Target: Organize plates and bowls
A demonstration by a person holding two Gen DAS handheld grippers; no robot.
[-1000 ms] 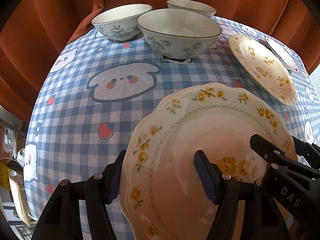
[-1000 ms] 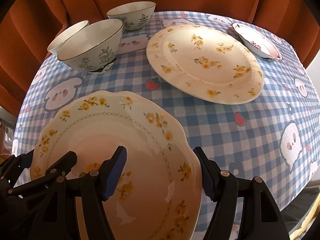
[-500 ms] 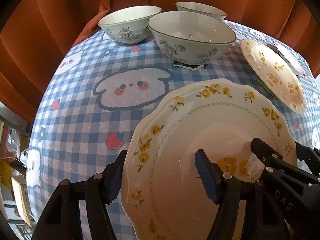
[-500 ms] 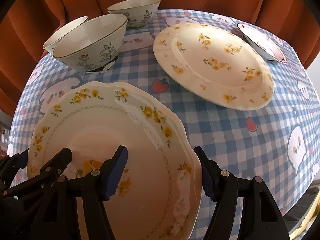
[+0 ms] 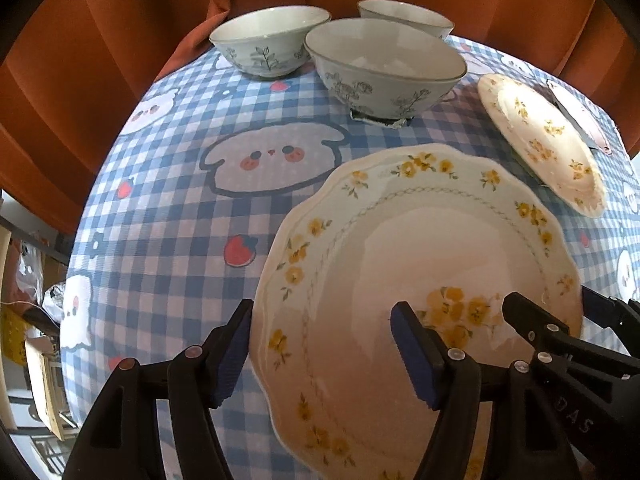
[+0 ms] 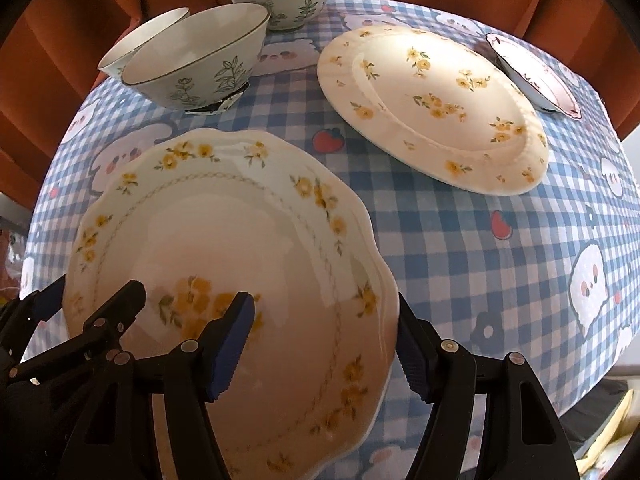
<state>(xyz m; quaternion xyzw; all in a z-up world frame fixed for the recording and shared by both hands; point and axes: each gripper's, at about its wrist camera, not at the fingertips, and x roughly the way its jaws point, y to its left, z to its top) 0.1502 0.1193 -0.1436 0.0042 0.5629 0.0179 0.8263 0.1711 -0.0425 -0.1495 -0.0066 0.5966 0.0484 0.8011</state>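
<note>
While each hand-held gripper, left [image 5: 320, 354] and right [image 6: 324, 342], straddles the scalloped yellow-flowered plate's [image 5: 420, 280] opposite rims unclenched above the checked tabletop [image 5: 180, 208], nothing looks stacked yet: three leaf-patterned bowls [image 5: 384, 66] and two other plates [image 6: 432, 104] lie separately.

Scalloped plate [image 5: 420, 248], cream with yellow flowers and a chain ring, nearest, on the checked cloth. Round plate [image 6: 432, 108] with scattered yellow sprigs sits beyond it, apart. Small pink-rimmed dish [image 6: 536, 76] just past that, at the far edge. Three white bowls with leaf prints, all upright and clustered at the back: near bowl [image 5: 384, 68], two behind [image 5: 268, 44] [image 5: 404, 16].
</note>
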